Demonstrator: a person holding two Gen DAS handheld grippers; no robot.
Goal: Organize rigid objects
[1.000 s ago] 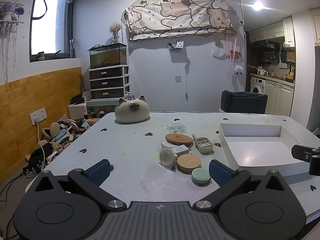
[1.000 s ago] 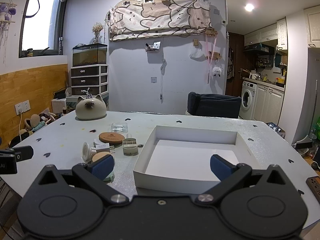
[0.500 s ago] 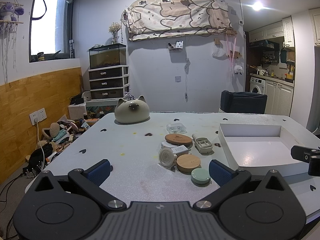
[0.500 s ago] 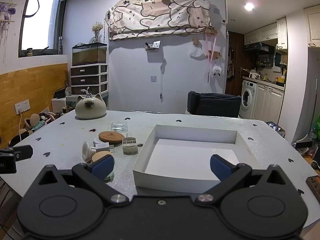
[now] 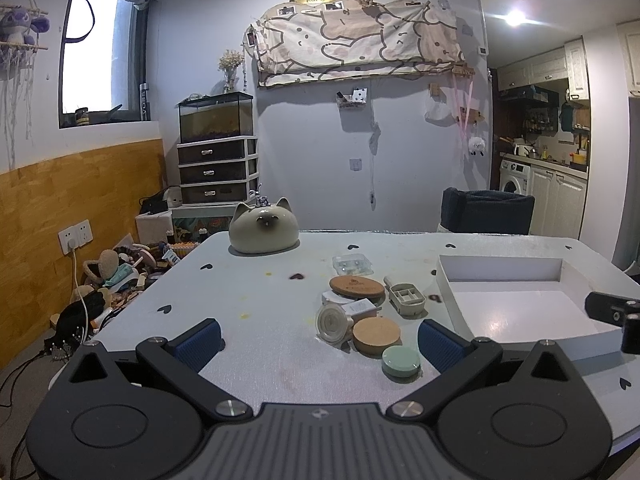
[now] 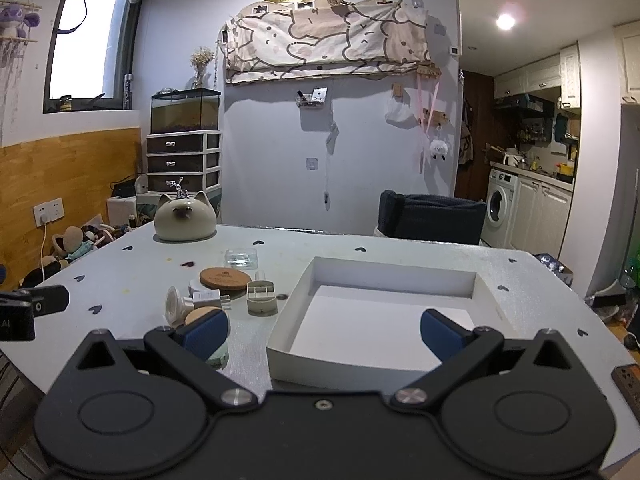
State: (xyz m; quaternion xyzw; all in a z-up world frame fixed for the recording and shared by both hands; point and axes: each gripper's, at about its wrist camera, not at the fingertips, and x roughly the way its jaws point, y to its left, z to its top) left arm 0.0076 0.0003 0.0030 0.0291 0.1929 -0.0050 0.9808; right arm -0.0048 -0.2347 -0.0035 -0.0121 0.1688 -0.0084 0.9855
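**Grey table, loose clutter on the left, white tray on the right**

Lavender walls and a wood-panelled strip frame my view, with a heart-dotted grey table [image 5: 256, 304] filling the foreground. From the left, a cat-shaped ceramic dome [image 5: 263, 227] sits at the far edge, well apart from everything else. Nearer the middle I see a cluster: a clear plastic case [image 5: 352, 265], a dark cork coaster [image 5: 356, 288], a white spool lying on its side [image 5: 331, 322], a light wooden lid [image 5: 376, 334], a mint round tin [image 5: 401, 361] and a beige compartment box [image 5: 407, 299]. Right of them lies the white tray [image 6: 486, 296], with nothing inside it.

My left gripper [image 5: 319, 340] hangs low over the near table edge, jaws wide apart, holding nothing; the mint tin lies just inside its right finger. My right gripper [image 6: 325, 330] faces the tray, jaws likewise spread and bare, its left finger in front of the wooden lid and tin.
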